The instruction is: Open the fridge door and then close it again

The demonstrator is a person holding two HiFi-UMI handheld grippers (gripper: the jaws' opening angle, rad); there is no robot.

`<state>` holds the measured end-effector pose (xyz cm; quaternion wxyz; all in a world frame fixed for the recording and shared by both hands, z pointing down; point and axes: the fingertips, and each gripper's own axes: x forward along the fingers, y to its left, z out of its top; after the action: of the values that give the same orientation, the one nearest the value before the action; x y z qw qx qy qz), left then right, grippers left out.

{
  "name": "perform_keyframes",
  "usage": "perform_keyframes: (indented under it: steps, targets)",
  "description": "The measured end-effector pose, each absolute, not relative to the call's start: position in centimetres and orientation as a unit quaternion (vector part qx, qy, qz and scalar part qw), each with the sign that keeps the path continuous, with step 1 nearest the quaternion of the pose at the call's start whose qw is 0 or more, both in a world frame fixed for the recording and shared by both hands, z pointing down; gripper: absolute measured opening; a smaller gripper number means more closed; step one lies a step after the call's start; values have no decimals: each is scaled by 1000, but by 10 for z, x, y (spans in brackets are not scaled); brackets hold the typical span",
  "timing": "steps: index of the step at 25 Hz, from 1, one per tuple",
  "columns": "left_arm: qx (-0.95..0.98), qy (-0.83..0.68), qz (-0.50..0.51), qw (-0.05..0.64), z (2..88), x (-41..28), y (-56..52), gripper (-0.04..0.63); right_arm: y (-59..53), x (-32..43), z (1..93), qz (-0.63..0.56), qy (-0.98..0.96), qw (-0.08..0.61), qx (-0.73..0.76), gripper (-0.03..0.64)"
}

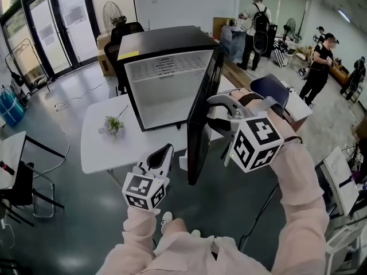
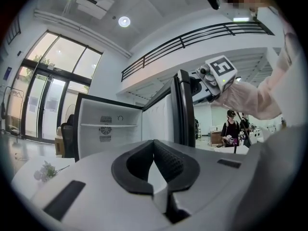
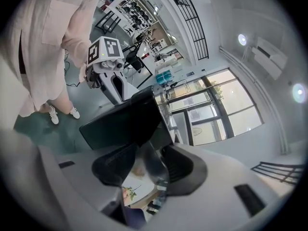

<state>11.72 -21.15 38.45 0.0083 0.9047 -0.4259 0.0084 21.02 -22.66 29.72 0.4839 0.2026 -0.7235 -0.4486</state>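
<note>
White table [image 1: 97,148] at mid-frame carries the fridge [image 1: 166,79], its door [image 1: 200,125] standing open, edge-on towards us, long axis upright. We note the right gripper [image 1: 212,112] straddling that free edge, jaws spread and not pinching. The left gripper [image 1: 162,155], clenched empty, sits lower left, farther off.

We see a glossy grey floor [image 1: 74,222], a white table [image 1: 94,153], and tall glass doors [image 1: 51,22] at the frame's upper left.
</note>
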Motion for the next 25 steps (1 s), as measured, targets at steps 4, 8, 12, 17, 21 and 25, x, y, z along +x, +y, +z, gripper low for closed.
perform_keyframes:
  steps: [4, 8, 12, 17, 21, 25]
  targets:
    - [908, -418, 10, 10, 386, 126, -211, 11, -222, 222, 297, -449, -723, 486, 198, 183]
    - [914, -407, 12, 11, 388, 137, -212, 11, -217, 237, 298, -449, -723, 487, 195, 186]
    - [918, -397, 13, 8, 387, 148, -213, 11, -212, 252, 298, -450, -724, 486, 193, 192]
    - [923, -384, 14, 9, 388, 158, -217, 11, -213, 259, 297, -451, -726, 484, 189, 193]
    - [926, -378, 12, 8, 388, 164, -218, 11, -212, 260, 298, -451, -725, 484, 191, 195]
    - [925, -380, 11, 9, 387, 162, -220, 11, -212, 258, 299, -450, -727, 483, 192, 201]
